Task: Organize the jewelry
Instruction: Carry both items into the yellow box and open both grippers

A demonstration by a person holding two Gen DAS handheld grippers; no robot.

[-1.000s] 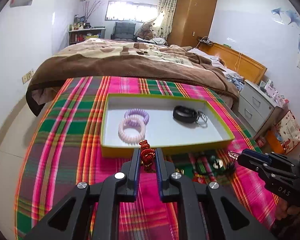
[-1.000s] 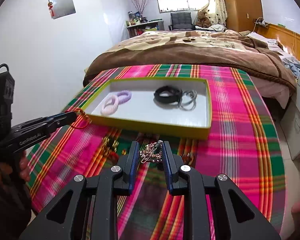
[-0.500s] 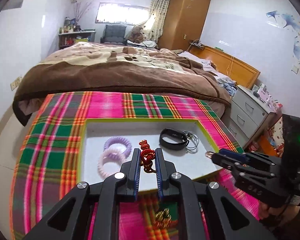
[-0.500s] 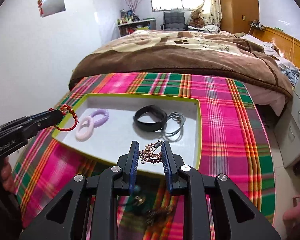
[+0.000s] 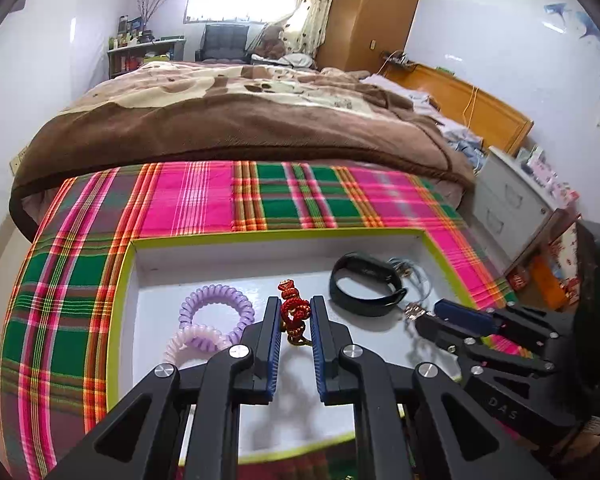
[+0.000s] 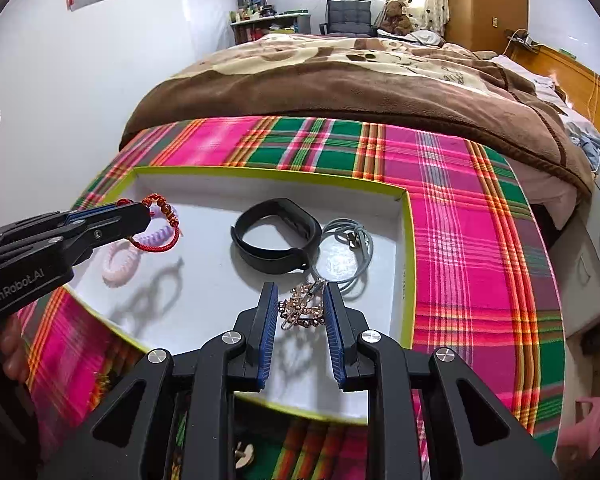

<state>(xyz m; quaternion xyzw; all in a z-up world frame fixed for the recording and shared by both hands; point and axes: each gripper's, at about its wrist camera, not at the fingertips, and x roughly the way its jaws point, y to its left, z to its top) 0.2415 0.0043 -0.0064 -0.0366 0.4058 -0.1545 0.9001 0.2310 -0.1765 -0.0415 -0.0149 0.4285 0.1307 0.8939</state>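
Plaid cloth (image 6: 460,216), tray (image 6: 407,240): left gripper (image 5: 295,312) pinches red bracelet (image 5: 294,312) above it.

**Two markings readable on the grippers**

I am reading "GenRobot.AI" in pale letters along the black side of the left gripper (image 6: 150,216), as the right wrist camera is showing it. I am also making out "DAS" on the black body of the right gripper (image 5: 414,314) in the left wrist view. Nothing else is reading clearly.
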